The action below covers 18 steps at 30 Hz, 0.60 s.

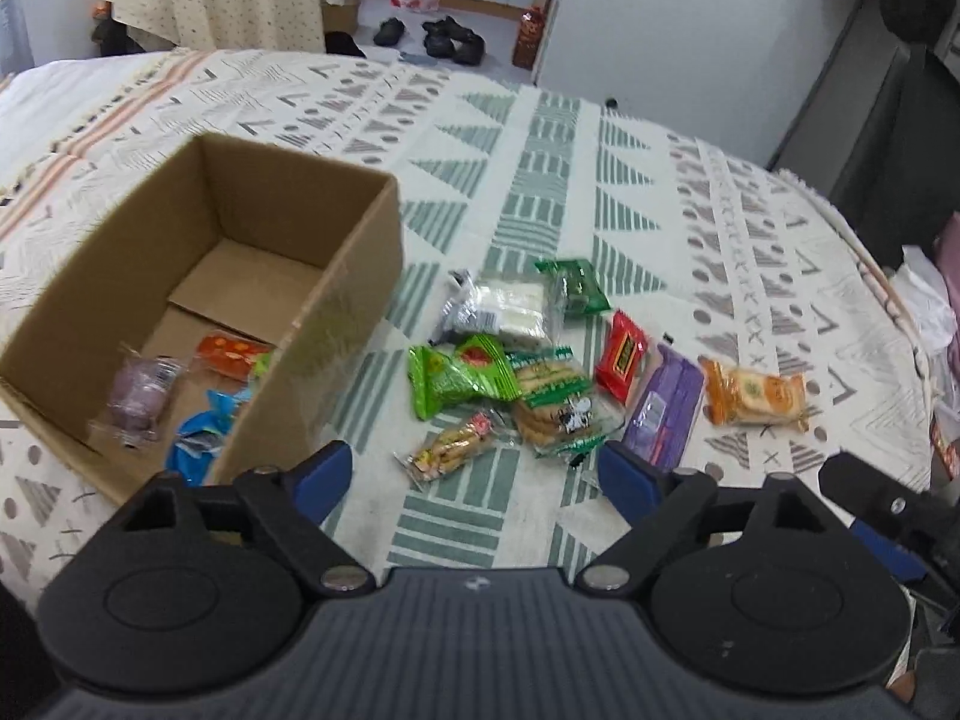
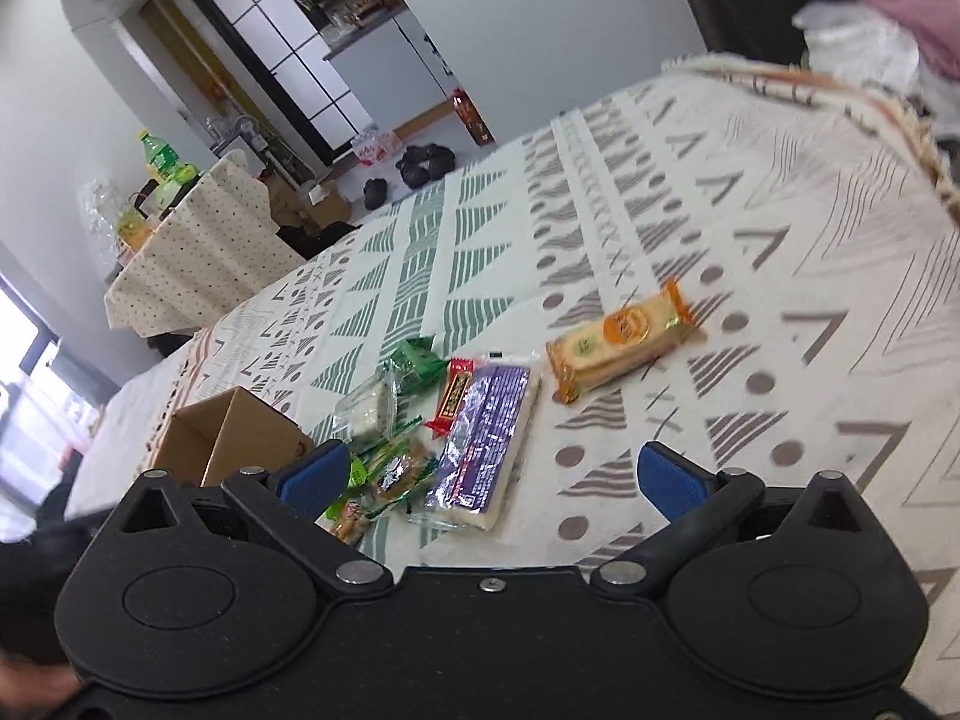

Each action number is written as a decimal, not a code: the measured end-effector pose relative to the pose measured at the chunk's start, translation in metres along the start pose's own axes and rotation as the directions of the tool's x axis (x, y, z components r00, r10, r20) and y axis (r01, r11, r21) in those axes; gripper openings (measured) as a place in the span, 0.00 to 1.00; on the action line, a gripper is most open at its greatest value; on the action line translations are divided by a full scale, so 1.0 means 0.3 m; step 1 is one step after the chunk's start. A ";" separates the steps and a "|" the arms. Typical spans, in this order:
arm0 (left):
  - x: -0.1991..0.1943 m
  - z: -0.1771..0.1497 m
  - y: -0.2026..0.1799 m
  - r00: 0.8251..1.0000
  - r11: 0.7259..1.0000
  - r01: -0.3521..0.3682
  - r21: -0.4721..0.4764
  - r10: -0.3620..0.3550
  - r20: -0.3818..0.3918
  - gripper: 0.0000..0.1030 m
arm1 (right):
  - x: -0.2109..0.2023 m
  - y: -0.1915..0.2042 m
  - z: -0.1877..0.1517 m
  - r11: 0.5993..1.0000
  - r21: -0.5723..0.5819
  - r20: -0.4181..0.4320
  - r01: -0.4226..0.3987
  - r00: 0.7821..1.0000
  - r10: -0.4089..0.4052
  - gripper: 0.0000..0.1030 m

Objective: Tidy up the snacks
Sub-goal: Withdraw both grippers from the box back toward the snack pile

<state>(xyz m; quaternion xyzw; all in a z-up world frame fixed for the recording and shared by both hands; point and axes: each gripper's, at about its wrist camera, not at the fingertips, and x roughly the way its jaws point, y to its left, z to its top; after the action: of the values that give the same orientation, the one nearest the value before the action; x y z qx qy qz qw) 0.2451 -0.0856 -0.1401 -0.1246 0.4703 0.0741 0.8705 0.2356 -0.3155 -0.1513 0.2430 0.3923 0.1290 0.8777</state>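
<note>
- A bed (image 1: 600, 138) covered by a patterned spread of green and grey triangles carries an open cardboard box (image 1: 336, 276) and a loose cluster of wrapped snacks.
- The box sits toward the left side of the bed in the left wrist view; inside lie a pale purple packet (image 1: 141, 399), an orange packet (image 1: 231, 354) and a blue packet (image 1: 201, 435).
- Just right of the box, on the spread, lie a green bag (image 1: 456, 381), a biscuit packet (image 1: 555, 402), a small stick-snack packet (image 1: 453, 450), a clear white-filled packet (image 1: 504, 306), a small dark green packet (image 1: 576, 285), a red packet (image 1: 621, 363), a purple bar (image 1: 663, 408) and an orange cracker packet (image 1: 753, 399) (the last lies slightly apart, nearest the right edge).
- The left gripper (image 1: 474, 480) hangs above the snacks, jaws spread wide, nothing between them.
- The right gripper (image 2: 495, 474) hangs over the purple bar (image 2: 486, 444), jaws wide apart, gripping nothing.
</note>
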 end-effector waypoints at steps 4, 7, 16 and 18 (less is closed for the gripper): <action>0.063 -0.003 0.006 1.000 1.000 -0.006 0.004 0.006 -0.022 0.68 | 0.029 -0.007 -0.009 1.000 0.024 -0.015 -0.009 1.000 0.009 0.96; 0.112 0.001 0.011 0.999 1.000 -0.010 -0.004 0.009 -0.048 0.59 | 0.071 -0.006 -0.010 1.000 0.026 -0.052 -0.018 0.998 0.019 0.78; 0.219 0.021 0.011 0.997 0.999 -0.046 0.026 0.048 -0.064 0.55 | 0.182 0.006 -0.020 0.999 0.021 -0.127 -0.025 0.992 0.027 0.65; 0.242 0.022 0.014 0.996 0.999 -0.045 0.023 0.047 -0.072 0.55 | 0.197 -0.002 -0.020 0.999 0.030 -0.138 -0.018 0.990 0.022 0.64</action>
<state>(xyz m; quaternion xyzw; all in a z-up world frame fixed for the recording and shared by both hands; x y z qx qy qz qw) 0.2891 -0.0789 -0.1979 -0.1069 0.5050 0.0846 0.8523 0.2700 -0.2894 -0.1921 0.2502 0.4515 0.1487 0.8435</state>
